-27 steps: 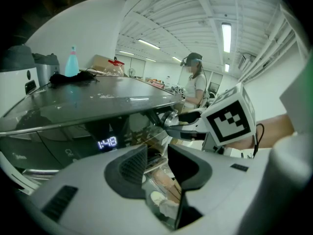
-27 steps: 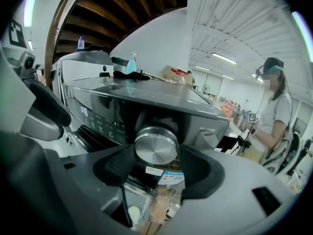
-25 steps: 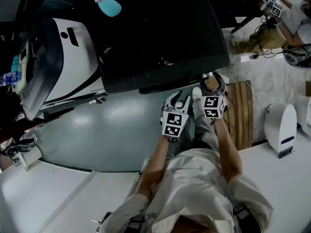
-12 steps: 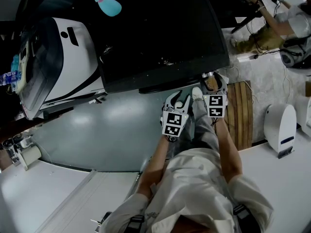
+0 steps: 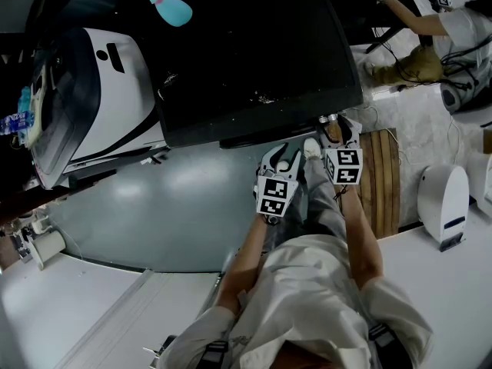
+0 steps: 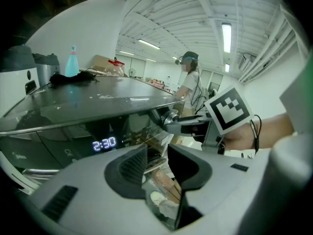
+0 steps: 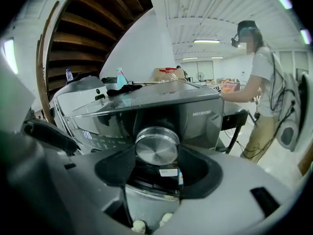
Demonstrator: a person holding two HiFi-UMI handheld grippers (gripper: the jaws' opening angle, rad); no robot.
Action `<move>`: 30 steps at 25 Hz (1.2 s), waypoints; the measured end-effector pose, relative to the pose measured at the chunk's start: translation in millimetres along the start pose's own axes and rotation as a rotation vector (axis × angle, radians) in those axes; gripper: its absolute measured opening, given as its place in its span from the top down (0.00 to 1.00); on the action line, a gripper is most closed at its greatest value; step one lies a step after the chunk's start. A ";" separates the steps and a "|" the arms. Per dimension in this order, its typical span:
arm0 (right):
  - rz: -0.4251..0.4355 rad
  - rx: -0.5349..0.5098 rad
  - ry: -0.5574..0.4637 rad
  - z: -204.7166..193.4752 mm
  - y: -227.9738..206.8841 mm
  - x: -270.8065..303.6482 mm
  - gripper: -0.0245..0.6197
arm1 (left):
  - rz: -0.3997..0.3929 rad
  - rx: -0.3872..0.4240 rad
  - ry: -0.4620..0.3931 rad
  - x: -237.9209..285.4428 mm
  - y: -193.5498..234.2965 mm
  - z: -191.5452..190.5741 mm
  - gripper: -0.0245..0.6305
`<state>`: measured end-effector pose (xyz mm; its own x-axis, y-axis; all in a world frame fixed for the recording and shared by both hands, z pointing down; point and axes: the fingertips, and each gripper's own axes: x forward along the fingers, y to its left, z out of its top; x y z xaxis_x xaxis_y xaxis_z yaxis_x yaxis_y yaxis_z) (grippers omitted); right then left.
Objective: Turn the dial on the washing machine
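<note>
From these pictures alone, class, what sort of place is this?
Probably a workshop or test hall: washing machine, ceiling strip lights, another person nearby, cables across the floor.

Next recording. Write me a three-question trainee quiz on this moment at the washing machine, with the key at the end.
1. Multiple choice: what are the right gripper's jaws closed on? A) the round silver metal dial; B) a turquoise spray bottle; C) nothing.
2. True or false: the left gripper holds nothing, and its jaws stand apart.
3. Fill in: the lit display on the dark grey washing machine reads ____.
Key: 1 A; 2 true; 3 2:30.
</note>
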<state>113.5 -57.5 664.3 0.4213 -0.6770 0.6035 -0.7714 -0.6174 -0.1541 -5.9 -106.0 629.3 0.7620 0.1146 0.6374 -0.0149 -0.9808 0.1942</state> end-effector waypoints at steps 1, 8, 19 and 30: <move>0.005 0.011 -0.003 -0.1 -0.2 0.1 0.54 | 0.000 0.000 0.000 0.0 -0.2 0.0 0.75; 0.033 0.078 -0.019 -0.9 -1.1 0.9 0.54 | 0.003 0.001 0.002 -0.1 0.3 -2.6 0.75; 0.080 0.169 -0.038 -1.8 -2.3 0.1 0.54 | 0.001 0.003 0.001 -0.1 -3.6 -2.0 0.75; 0.136 0.290 -0.059 -1.7 -2.8 0.6 0.54 | 0.003 0.004 0.002 -0.2 -5.4 -1.3 0.75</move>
<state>115.2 -55.5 666.4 0.3573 -0.7778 0.5171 -0.6579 -0.6026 -0.4518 -6.8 -100.6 629.1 0.7604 0.1118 0.6398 -0.0149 -0.9818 0.1892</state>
